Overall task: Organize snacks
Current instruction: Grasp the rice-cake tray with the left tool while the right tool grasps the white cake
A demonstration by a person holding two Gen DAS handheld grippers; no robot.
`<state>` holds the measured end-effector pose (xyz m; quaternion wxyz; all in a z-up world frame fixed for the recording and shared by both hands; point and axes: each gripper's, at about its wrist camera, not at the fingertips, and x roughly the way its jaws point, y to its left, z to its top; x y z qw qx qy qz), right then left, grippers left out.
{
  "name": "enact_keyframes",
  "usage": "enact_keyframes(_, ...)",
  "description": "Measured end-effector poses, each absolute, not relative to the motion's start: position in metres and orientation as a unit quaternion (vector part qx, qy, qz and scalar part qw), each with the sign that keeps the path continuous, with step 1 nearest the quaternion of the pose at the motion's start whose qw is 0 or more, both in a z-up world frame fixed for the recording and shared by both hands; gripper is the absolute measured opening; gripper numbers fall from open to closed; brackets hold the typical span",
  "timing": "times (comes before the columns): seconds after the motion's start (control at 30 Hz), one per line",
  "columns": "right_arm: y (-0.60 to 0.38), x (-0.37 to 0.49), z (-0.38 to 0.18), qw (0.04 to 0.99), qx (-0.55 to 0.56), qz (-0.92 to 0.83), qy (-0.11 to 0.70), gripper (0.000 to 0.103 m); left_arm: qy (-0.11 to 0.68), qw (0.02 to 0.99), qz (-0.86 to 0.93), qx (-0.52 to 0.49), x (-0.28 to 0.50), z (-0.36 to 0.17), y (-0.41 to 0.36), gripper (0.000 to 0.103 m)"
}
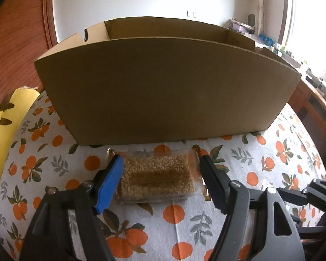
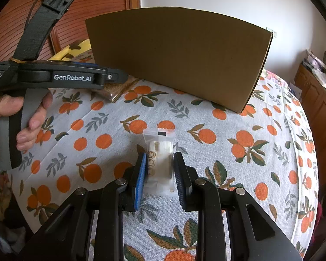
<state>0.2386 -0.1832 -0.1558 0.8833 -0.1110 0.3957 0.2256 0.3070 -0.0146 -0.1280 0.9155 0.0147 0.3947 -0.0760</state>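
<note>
On the table (image 2: 206, 117) | left gripper (image 1: 158, 174) open around grain bar (image 1: 156, 174), not touching | right gripper (image 2: 159, 169) pinching white snack packet (image 2: 160, 158) | box (image 1: 163, 95) behind

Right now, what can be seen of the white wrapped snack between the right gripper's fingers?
The white wrapped snack is a small pale bar in a clear plastic wrapper with crimped ends, a small dark mark near its far end and round brown printed seals along its left side. It lies flat on the orange-print tablecloth, lengthwise along the fingers of the right gripper, whose blue and black pads close against its long sides. It sits in front of the cardboard box, apart from it.
</note>
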Motion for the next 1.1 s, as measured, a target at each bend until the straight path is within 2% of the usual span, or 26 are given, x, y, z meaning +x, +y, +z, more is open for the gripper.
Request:
enact_keyframes(0.17,-0.183,0.238,-0.155,0.883,-0.109,0.228,0.396,0.024,0.385,0.919,-0.061,0.055,0.306,-0.132,-0.028,0.083)
enact_keyframes(0.23,-0.183,0.238,-0.155,0.883,-0.110,0.228,0.395,0.024,0.385,0.920,-0.052,0.056,0.307,-0.134,-0.029,0.090)
enact_keyframes(0.37,-0.183,0.238,-0.155,0.883,-0.110,0.228,0.395,0.024,0.402,0.914,-0.055,0.021,0.314,-0.138,-0.016,0.094)
enact_keyframes(0.63,-0.183,0.238,-0.155,0.883,-0.110,0.229,0.396,0.024,0.413,0.909,-0.055,0.016,0.321,-0.143,-0.012,0.101)
enact_keyframes(0.73,-0.183,0.238,-0.155,0.883,-0.110,0.228,0.395,0.024,0.435,0.898,-0.068,0.000,0.328,-0.150,-0.009,0.102)
enact_keyframes(0.93,-0.183,0.239,-0.155,0.883,-0.110,0.228,0.395,0.024,0.439,0.895,-0.071,0.042,0.330,-0.152,-0.021,0.102)
enact_keyframes(1.0,-0.183,0.238,-0.156,0.883,-0.111,0.228,0.394,0.024,0.439,0.894,-0.078,0.034,0.330,-0.152,-0.018,0.099)
enact_keyframes(1.1,-0.183,0.239,-0.156,0.883,-0.111,0.228,0.394,0.024,0.431,0.898,-0.080,0.034,0.326,-0.151,-0.013,0.087)
